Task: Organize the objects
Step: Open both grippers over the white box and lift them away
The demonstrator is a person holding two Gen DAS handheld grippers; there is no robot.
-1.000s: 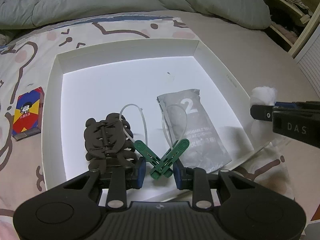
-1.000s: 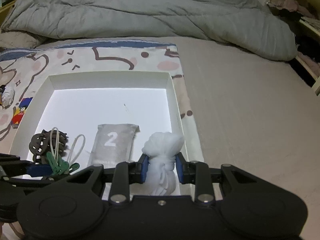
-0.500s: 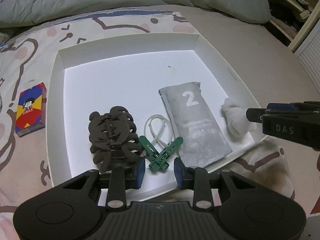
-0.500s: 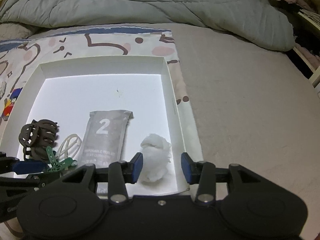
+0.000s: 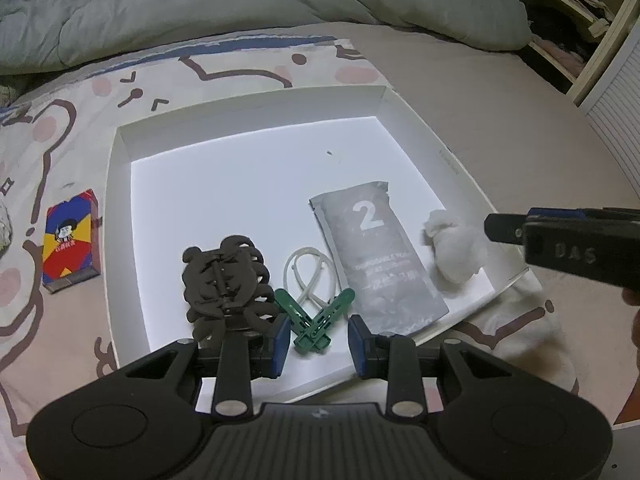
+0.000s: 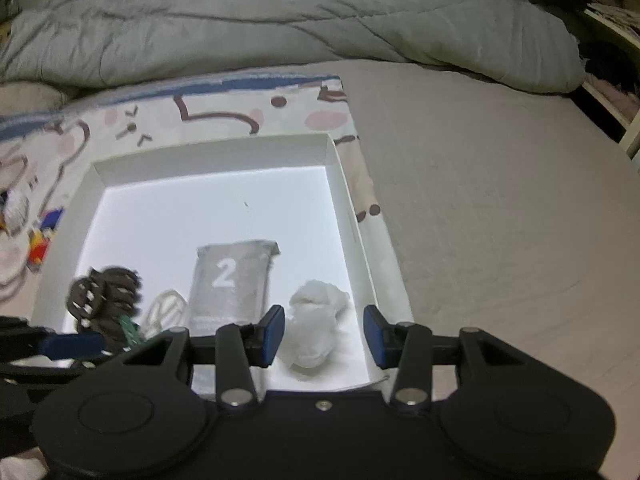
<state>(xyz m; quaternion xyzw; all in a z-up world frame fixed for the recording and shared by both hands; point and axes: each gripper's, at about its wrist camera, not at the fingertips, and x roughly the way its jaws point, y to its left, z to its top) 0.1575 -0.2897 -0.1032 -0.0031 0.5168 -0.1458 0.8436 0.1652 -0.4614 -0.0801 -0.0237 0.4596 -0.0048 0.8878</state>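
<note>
A white tray (image 5: 248,104) lies on the bed. In it are a brown hair claw (image 5: 228,280), a green clip (image 5: 320,316) with looped white cable ties (image 5: 308,272), a grey pouch marked 2 (image 5: 376,248) and a white cotton wad (image 5: 456,248). My left gripper (image 5: 318,340) is open just above the clip; its pads do not touch the clip. My right gripper (image 6: 324,336) is open over the cotton wad (image 6: 314,320), which rests free in the tray's near right corner (image 6: 360,248). The pouch (image 6: 230,284) lies to the left of the wad.
A red, blue and yellow card box (image 5: 70,246) lies on the patterned sheet (image 5: 240,64) left of the tray. A grey duvet (image 5: 240,12) is bunched behind. Bare beige mattress (image 6: 500,200) spreads to the right, with shelving (image 5: 612,80) beyond it.
Both grippers have opened. The left one let go of the green clip and ties, which now lie in the tray. The right one released the cotton wad into the tray's corner.
</note>
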